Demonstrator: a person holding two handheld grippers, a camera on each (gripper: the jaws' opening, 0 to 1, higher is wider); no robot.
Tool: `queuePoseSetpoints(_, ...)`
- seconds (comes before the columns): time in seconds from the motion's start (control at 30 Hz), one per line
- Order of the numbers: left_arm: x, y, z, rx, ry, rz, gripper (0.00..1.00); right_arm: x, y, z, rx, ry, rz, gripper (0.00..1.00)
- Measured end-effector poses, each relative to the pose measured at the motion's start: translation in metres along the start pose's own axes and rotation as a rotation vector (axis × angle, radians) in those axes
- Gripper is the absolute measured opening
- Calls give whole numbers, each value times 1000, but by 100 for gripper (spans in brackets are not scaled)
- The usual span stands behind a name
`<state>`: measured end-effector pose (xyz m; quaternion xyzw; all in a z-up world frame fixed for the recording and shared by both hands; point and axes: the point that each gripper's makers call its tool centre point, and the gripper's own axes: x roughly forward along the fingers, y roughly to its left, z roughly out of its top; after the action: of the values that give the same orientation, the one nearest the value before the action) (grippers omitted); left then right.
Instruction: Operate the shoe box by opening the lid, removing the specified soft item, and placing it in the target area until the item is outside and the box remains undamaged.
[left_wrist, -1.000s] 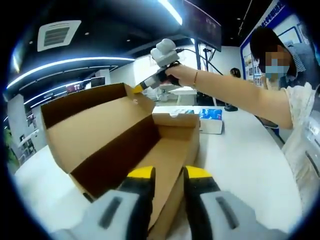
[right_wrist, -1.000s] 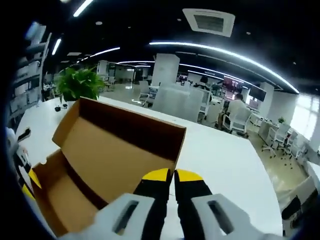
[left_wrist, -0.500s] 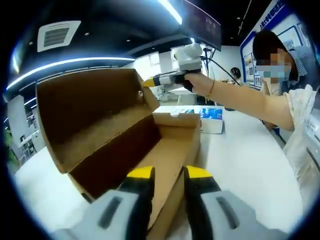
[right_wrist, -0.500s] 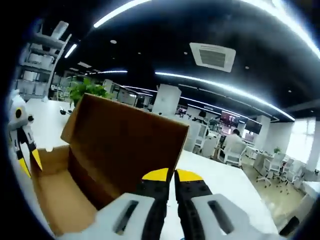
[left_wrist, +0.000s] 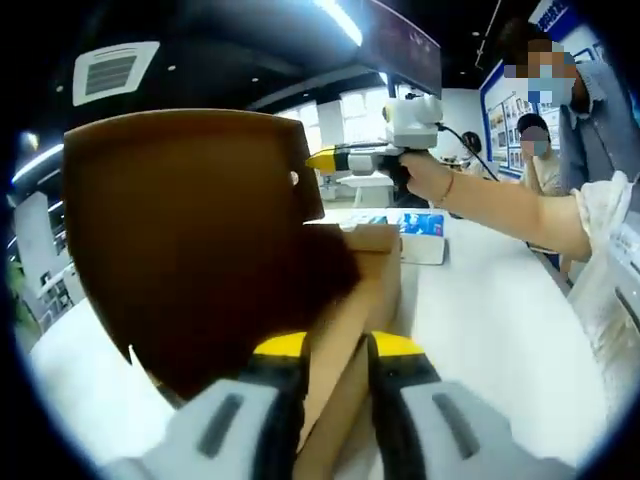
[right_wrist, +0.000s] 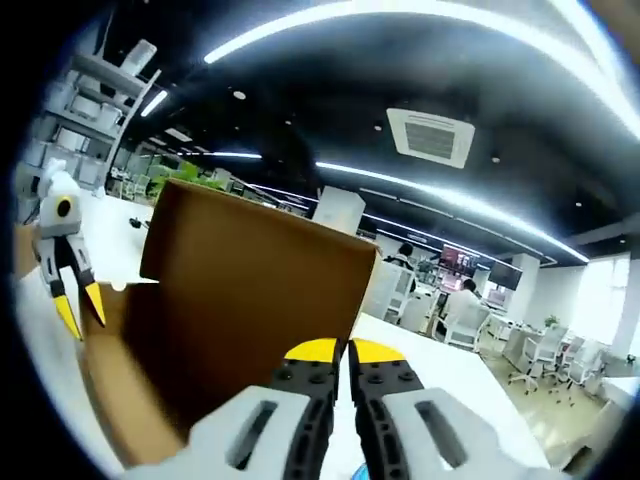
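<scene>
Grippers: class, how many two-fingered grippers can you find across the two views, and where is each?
2. The left gripper rises from the bottom of its own view beside the cardboard box; the right gripper holds the box lid's edge and appears at the lid's top corner in the left gripper view.

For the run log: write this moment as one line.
brown cardboard shoe box lid: raised, swinging shut | right gripper: shut on lid corner | left gripper: open

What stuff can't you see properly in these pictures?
- Inside of the shoe box: left gripper view, hidden by the raised lid; no soft item visible.
- Box bottom: right gripper view, cut off behind the lid.
- Small white and blue carton: left gripper view, print too small.
</scene>
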<state>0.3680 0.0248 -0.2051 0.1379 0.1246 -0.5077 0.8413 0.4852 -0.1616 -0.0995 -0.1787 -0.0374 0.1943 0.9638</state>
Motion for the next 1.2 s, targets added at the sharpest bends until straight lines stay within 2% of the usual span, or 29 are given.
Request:
queuePoseSetpoints(0.3,-3,0,3,-28,-11,-13,24,-21,11,-1,-23,-11,3,2)
queuePoseSetpoints(0.37,-9,-2,12,-40,-29,-18,24,-24,11,1,-24,-17,6,2)
queuePoseSetpoints(0.5,-31,-2,40,-65,-103,3,24,-29,11,1,-15,-24,9,3)
queuePoseSetpoints(0.53,-33,-2,41,-66,-106,6,25,-29,11,0,-19,-24,8,3)
queuePoseSetpoints(0.67,-67,21,52,-41,-120,121,25,-31,13,-3,-104,-42,-4,3)
queuePoseSetpoints(0.77,-101,47,62,-77,-169,203,25,-32,12,-3,-97,-46,0,3)
queuePoseSetpoints(0.87,-126,76,59,-97,-177,285,25,-33,12,-4,-84,-50,10,3)
queuePoseSetpoints(0.93,-136,99,58,-112,-208,343,24,-33,13,-4,-82,-51,15,3)
queuePoseSetpoints(1.0,-139,122,51,-164,-218,397,23,-35,13,-5,-79,-54,19,3)
queuePoseSetpoints(1.07,-134,147,43,-177,-213,448,22,-36,14,-5,-62,-61,31,3)
queuePoseSetpoints(1.2,-118,163,38,-206,-224,452,19,-38,16,-6,-47,-62,51,3)
